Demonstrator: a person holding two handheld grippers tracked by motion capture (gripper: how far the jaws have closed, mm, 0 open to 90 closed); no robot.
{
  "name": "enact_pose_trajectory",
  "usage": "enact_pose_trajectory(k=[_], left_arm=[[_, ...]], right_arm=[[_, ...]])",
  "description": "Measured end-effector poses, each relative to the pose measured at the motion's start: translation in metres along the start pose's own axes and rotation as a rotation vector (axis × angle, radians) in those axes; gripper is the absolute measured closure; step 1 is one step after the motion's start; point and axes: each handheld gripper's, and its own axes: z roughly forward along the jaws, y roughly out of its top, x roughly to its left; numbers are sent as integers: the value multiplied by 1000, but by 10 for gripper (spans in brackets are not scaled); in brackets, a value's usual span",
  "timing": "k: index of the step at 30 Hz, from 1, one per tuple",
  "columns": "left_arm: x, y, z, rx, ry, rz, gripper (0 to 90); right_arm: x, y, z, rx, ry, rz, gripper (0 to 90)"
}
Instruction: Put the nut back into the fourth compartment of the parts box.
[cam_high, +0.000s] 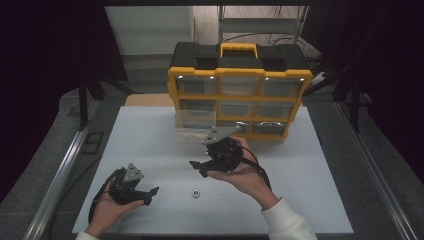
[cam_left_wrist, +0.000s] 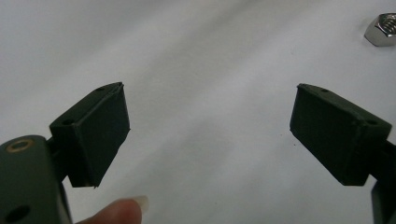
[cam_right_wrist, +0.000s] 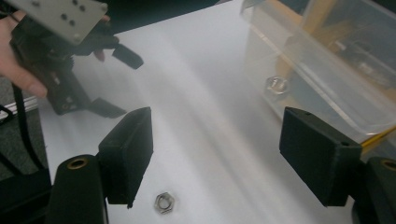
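High view shows the nut (cam_high: 196, 193) loose on the table (cam_high: 310, 200) between both empty, wide-open grippers, just right of the left gripper (cam_high: 148, 194) and below the right gripper (cam_high: 197, 167), neither clearly nearer.

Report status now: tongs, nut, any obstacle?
Left tongs open, right tongs open, both empty. Nut loose on table between them. Nothing blocking.
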Motion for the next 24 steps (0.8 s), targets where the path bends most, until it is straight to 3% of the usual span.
enact_pose_trajectory(k=[14,24], left_arm=[[0,0,-1,-3,0,-4,126],[2,-1,-5,-19,10,-14,126]], right_arm=[[12,-16,16,50,42,-2,258],[22,-29,39,116,73,-8,255]])
